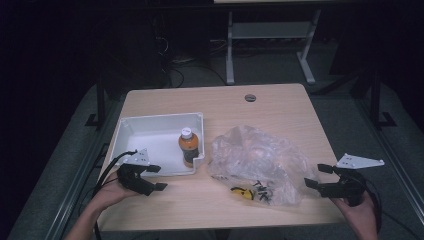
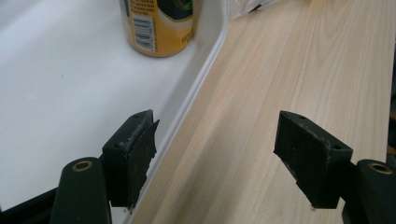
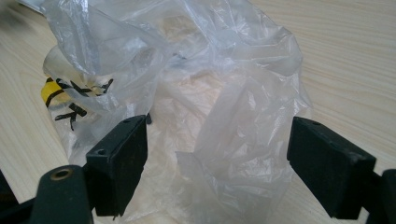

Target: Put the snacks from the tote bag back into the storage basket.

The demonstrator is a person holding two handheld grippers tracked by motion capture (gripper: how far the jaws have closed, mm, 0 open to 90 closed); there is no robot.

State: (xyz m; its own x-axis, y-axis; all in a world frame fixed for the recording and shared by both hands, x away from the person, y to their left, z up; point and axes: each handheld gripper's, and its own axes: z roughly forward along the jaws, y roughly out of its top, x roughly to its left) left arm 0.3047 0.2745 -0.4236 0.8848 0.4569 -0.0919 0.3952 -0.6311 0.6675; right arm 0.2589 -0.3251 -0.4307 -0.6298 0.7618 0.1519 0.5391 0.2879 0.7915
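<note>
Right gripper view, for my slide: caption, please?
Open right gripper faces a crumpled clear plastic bag on the wooden table.

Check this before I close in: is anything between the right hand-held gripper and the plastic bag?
Nothing visible. The right hand-held gripper is open with the clear plastic bag directly ahead between its jaws, on bare table. The bottle stands apart in the white bin.

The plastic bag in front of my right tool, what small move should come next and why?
Probably ease the right tool forward and shut it on the plastic bag. Its jaws stand open with crumpled film already between them, nothing gripped. The left tool is open too, by the white tray that holds the bottle.
</note>
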